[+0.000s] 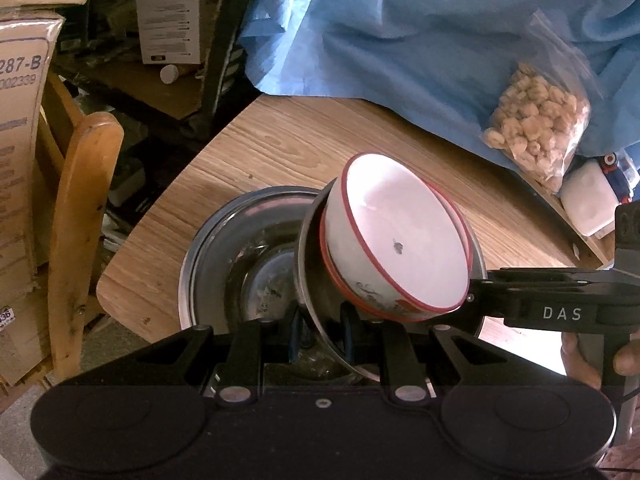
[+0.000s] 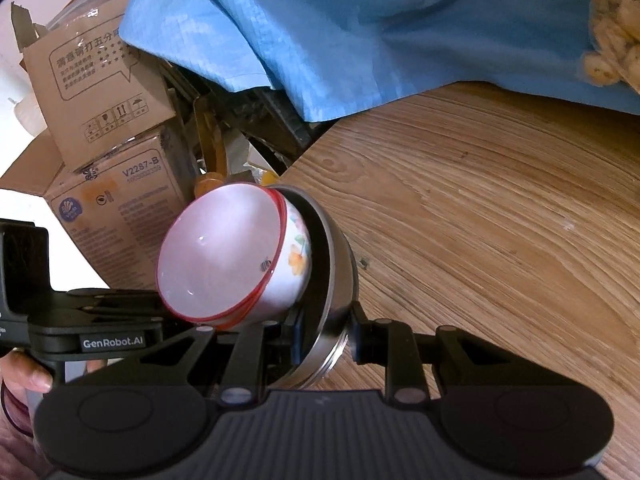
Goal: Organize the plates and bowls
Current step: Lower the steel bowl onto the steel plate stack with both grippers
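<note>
A white bowl with a red rim (image 1: 396, 244) and flower print (image 2: 224, 256) is nested in a steel bowl (image 1: 310, 300), and the pair is tilted and held up. My left gripper (image 1: 320, 334) is shut on the steel bowl's rim from the near side. My right gripper (image 2: 324, 340) is shut on the same steel bowl's rim (image 2: 334, 280); it also shows in the left wrist view (image 1: 476, 300) at the right of the bowls. A larger steel bowl (image 1: 224, 248) rests on the wooden table (image 1: 280, 148), right under the held pair.
A blue cloth (image 1: 420, 28) covers the table's far side, with a clear bag of snacks (image 1: 536, 120) on it. A white container (image 1: 592, 204) stands at the right. A wooden chair (image 1: 80, 216) and cardboard boxes (image 2: 116, 200) stand beyond the table's left edge.
</note>
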`<state>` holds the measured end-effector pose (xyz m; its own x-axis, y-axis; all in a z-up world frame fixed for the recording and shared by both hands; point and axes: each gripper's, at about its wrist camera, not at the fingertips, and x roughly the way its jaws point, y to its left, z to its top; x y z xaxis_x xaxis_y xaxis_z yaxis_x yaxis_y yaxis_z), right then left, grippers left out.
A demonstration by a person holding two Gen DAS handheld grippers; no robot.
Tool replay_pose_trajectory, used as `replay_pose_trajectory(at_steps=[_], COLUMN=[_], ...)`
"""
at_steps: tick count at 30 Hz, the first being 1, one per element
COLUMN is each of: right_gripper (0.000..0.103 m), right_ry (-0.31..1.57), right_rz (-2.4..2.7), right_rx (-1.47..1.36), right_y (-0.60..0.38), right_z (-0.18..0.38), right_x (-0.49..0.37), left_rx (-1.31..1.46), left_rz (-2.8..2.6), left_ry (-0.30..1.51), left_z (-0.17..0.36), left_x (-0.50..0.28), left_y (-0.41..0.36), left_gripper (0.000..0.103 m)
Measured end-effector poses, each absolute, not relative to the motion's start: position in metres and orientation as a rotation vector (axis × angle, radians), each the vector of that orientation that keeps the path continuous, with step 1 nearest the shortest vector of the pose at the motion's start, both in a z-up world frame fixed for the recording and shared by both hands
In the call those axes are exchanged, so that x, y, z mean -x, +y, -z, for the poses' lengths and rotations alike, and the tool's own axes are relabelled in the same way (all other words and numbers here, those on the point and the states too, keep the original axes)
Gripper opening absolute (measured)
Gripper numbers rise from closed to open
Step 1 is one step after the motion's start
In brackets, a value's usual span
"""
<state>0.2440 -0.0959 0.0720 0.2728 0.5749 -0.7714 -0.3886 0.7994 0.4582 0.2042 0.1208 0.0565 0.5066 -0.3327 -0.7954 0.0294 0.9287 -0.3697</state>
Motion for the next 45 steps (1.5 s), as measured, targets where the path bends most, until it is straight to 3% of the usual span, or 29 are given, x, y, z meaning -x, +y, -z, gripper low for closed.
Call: replay_pose_trajectory(at_steps=[45], right_gripper=[0.025], right_ry=[1.128], right_rz=[-0.700], right_rx=[-0.130], right_y=[-0.062], right_z=[-0.062], right_x=[-0.249], left_rx=[0.369], left_rz=[0.188], left_ry=[1.015], left_z=[-0.051], left_x=[-0.197], left_y=[0.155], left_gripper=[0.020])
